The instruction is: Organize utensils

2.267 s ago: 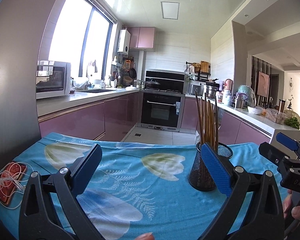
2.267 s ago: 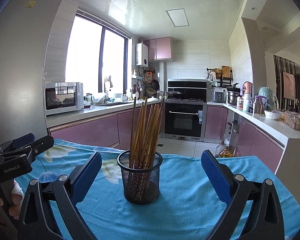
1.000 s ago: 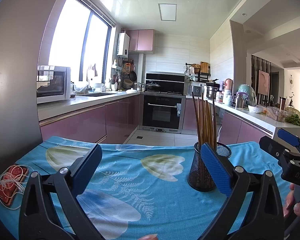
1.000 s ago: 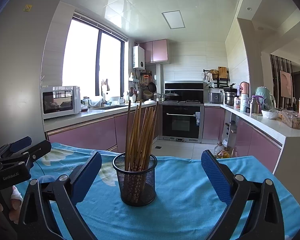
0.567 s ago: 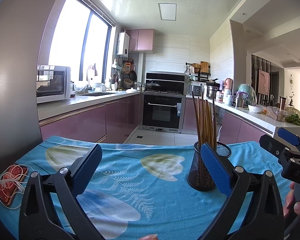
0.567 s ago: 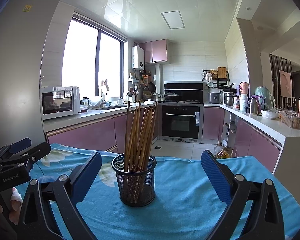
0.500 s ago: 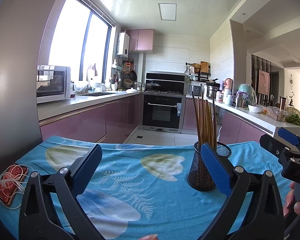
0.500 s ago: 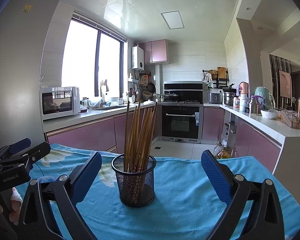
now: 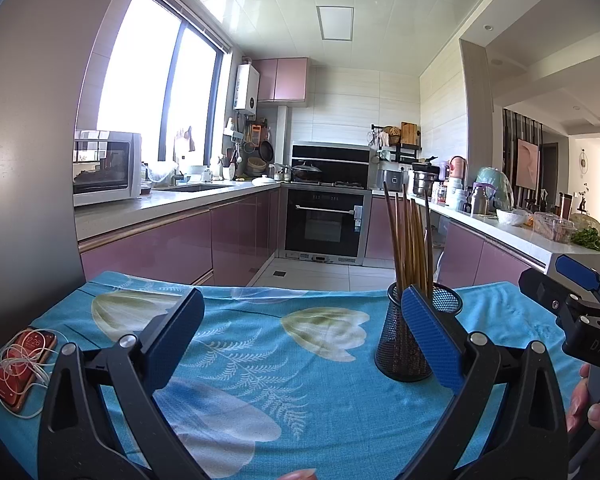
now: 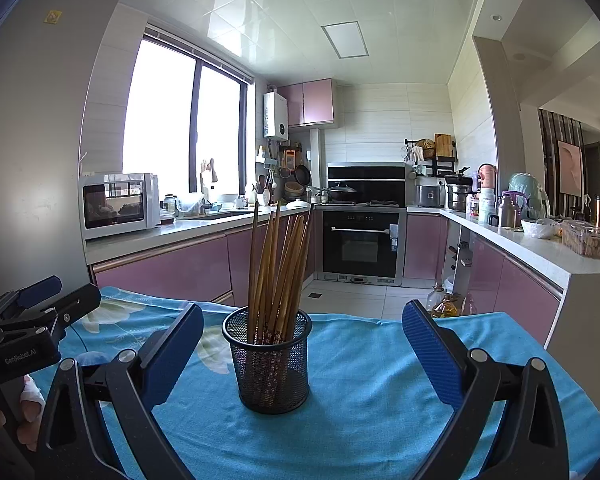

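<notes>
While both tools hang wide open with nothing between their pads, the job looks either finished or paused. The chopsticks [image 10: 278, 268] stand together, leaning slightly, in the black mesh cup [image 10: 269, 364], which sits upright on the blue flowered tablecloth [image 10: 364, 396]. No loose utensil shows on the cloth in either view.

The right gripper [image 10: 302, 354] faces the cup nearly head-on, the cup sitting a little left of the middle of its open span and beyond its pads, not touched. The left gripper [image 9: 300, 338] is held to the left, so that the cup shows behind its right-hand pad. Each tool also shows at the edge of the other's view.

My guess is that the sorting step is done. If anything more is to be gathered, the next move calls for finding it first, since nothing but a red phone [image 9: 22, 364] wrapped in white earphone cord [image 9: 10, 378] lies on the cloth near the left edge.

Compared with the earliest frames, little differs. The cup has slid slightly left and lower in the right view, and both tools have stayed open throughout.
</notes>
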`<state>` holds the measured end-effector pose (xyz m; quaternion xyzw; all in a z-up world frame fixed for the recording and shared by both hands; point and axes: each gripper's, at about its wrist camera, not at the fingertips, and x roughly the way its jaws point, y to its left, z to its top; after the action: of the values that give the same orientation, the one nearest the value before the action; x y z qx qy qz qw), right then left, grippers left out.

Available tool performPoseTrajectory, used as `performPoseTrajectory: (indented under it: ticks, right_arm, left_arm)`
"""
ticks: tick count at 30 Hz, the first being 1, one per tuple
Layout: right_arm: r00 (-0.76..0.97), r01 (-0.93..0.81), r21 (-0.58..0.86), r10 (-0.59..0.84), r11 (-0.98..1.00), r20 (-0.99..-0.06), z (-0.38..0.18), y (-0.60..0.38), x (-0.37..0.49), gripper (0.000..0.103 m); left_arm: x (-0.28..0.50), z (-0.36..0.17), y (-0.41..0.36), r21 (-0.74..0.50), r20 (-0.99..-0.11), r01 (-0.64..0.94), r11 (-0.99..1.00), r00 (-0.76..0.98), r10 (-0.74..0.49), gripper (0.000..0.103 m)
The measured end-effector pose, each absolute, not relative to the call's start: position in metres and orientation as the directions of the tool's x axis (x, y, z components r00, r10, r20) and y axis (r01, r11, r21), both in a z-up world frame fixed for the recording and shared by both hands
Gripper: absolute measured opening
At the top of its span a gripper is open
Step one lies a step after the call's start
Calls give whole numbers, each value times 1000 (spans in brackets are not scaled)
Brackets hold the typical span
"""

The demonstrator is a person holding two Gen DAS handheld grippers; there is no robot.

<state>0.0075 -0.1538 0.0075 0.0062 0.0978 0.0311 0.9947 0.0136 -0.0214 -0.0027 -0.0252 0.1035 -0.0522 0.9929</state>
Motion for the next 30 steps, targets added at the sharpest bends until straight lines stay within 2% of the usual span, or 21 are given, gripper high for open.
performPoseTrajectory:
  ticks: [30]
  right_arm:
    - [978,-58,23,62,998,-201,5,-155,9,96]
  left_arm:
    - [14,-6,-24,-58,-209,101,993,971,-111,97]
